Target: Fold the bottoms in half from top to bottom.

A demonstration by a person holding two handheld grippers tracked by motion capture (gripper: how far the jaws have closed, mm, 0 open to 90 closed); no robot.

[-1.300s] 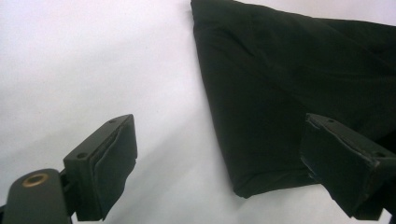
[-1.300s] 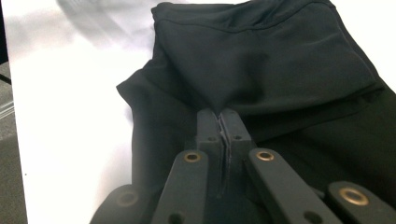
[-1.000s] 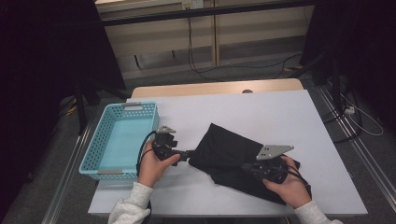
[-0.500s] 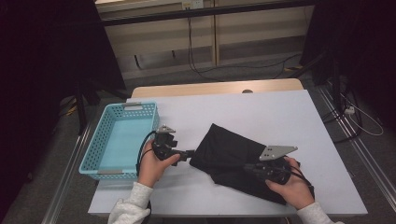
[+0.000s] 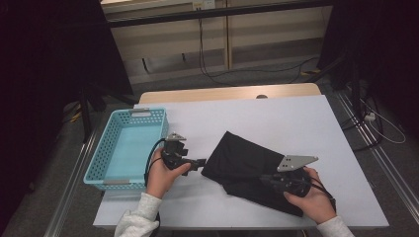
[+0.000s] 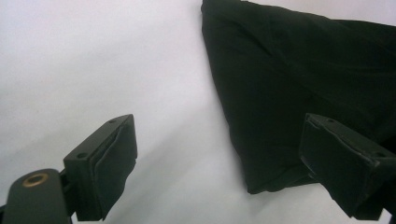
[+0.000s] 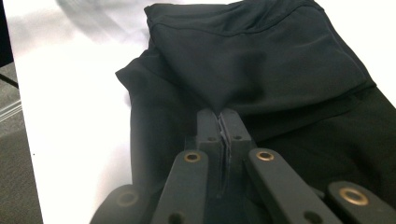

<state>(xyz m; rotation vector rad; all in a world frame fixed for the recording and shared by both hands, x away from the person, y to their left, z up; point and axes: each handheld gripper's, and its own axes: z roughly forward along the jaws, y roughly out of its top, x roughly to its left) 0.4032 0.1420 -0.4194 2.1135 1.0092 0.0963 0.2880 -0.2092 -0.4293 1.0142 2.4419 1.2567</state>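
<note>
Nothing has shifted since a moment ago: both hands sit where they were, and the black cloth [image 5: 252, 170] lies folded on the white table [image 5: 276, 118], right of centre. Its near fold is pinched tight between the closed jaws of the right gripper [image 5: 271, 179]; the right gripper view shows the fabric [image 7: 261, 60] drawn up into that pinch. At the cloth's left corner the left gripper [image 5: 200, 163] stands wide open, gripping nothing. The left gripper view shows one jaw over the corner [image 6: 299, 93], the other over bare table. Further left, the blue basket [image 5: 99, 163] holds nothing.
</note>
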